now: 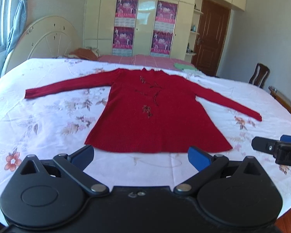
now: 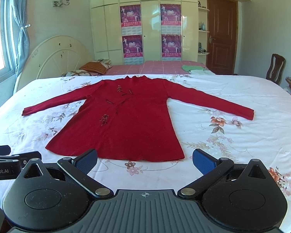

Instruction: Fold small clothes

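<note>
a red sweater [image 1: 157, 114] lies flat on the floral sheet [image 1: 38, 120] of a bed, front up, collar toward the far side and hem toward the grippers. both sleeves are spread out to the sides, and dark embroidery runs down its chest. the left gripper [image 1: 141, 156] hovers just short of the hem, jaws wide, blue pads [image 1: 84, 155] empty. the right gripper [image 2: 145, 160] sits beside it, near the hem's right corner, jaws also wide with nothing between them; it touches no cloth. each gripper shows at the edge of the other's view. beyond the sweater a pink blanket [image 2: 155, 67] covers the far strip of the bed, with a green cloth [image 2: 193, 68] on it and pillows [image 2: 95, 68] by the cream headboard [image 2: 60, 58]. a wardrobe [image 2: 145, 19] with posters stands behind, a brown door [image 2: 221, 35] and a chair [image 2: 276, 66] to the right.
</note>
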A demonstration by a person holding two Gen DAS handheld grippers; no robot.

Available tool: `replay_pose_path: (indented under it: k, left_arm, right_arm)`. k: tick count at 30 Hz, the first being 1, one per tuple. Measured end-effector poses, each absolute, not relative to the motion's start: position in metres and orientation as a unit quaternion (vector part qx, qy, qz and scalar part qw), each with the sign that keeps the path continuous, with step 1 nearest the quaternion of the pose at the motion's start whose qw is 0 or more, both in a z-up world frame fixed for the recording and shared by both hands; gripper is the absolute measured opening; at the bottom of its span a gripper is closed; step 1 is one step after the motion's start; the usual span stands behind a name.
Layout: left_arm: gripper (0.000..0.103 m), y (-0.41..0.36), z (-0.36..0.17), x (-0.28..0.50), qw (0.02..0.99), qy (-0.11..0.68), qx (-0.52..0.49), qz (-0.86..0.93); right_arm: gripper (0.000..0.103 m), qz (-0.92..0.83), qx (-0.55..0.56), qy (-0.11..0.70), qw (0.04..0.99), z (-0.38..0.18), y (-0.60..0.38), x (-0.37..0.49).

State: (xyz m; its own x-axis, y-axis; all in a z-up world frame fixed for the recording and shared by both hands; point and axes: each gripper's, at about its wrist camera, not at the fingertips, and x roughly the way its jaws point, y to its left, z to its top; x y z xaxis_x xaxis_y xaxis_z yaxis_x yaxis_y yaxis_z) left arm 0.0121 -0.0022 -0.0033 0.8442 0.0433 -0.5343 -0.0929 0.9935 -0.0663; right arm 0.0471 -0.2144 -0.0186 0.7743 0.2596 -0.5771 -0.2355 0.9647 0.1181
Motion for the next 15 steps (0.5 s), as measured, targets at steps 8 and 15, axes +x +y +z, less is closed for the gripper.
replay_pose_path:
  k: [8,15]
  left_arm:
    - [0.103,-0.014,-0.011,0.069,0.936,0.348,-0.048,-0.008]
    - [0.083,-0.017,-0.014,0.115,0.942,0.336,-0.028,-0.005]
  right_arm:
    - [0.103,0.122,0.03,0.308,0.943,-0.02,-0.229,0.075]
    - [0.103,0.1,0.043,0.299,0.948,-0.024,-0.247,0.112]
